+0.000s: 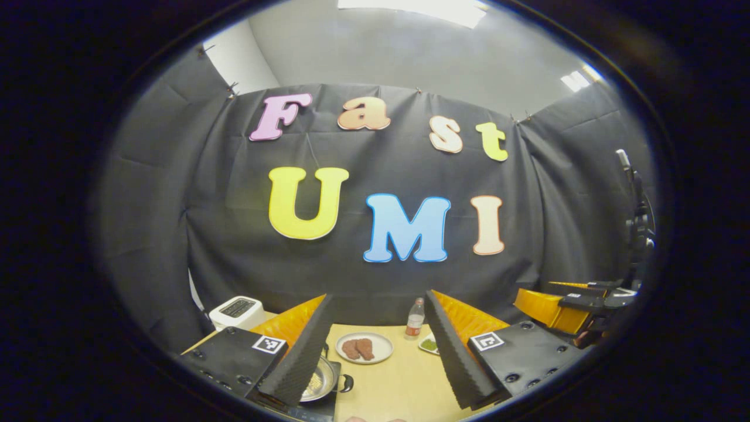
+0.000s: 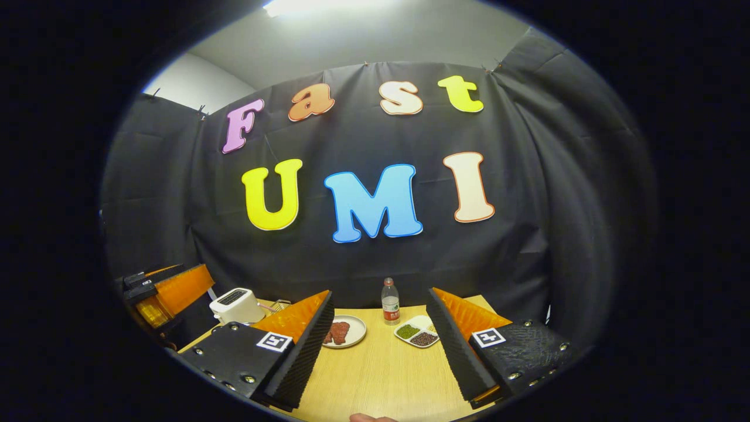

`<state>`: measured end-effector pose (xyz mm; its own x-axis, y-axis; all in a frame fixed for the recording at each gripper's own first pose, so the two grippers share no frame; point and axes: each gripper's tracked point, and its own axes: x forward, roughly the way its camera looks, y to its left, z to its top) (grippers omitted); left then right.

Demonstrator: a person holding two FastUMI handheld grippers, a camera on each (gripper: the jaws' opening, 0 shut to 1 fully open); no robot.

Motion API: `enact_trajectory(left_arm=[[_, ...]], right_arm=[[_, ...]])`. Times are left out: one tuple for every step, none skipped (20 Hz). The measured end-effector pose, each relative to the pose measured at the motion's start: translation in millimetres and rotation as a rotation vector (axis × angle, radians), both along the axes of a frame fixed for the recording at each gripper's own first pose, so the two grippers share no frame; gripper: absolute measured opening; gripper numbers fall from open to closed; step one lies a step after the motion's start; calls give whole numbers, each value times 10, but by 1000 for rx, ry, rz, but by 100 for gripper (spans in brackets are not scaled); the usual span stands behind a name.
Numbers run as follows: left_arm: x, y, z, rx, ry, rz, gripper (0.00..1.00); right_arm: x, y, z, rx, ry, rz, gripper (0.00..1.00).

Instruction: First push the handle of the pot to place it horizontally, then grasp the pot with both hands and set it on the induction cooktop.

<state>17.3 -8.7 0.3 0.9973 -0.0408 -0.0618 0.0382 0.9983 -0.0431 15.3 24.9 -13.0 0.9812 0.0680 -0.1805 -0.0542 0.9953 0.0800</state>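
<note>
Bare tabletop (image 2: 381,375) between both wide-open claws; pot (image 1: 319,384) seemingly near table's edge.

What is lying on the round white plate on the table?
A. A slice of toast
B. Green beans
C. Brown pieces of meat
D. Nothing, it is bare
C: the round white plate carries two brown pieces of meat, seen between the jaws in the left gripper view, and also in the right gripper view.
</note>
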Motion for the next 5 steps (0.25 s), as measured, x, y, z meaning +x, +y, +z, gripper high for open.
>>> enact_trajectory(left_arm=[[-36, 13, 0, -1, -4, 4, 100], [-59, 13, 46, -5, -15, 2, 99], [-69, 20, 89, -8, -25, -6, 99], [-72, 33, 119, -10, -30, -13, 100], [-68, 70, 105, -12, -28, -19, 100]], right_arm=[[-20, 8, 1, -2, 2, 3, 96], [-32, 23, 28, -2, -1, 1, 96], [-27, 40, 46, -3, -7, -1, 96], [-25, 57, 63, -5, -16, -7, 96], [-22, 78, 76, -10, -22, -15, 96]])
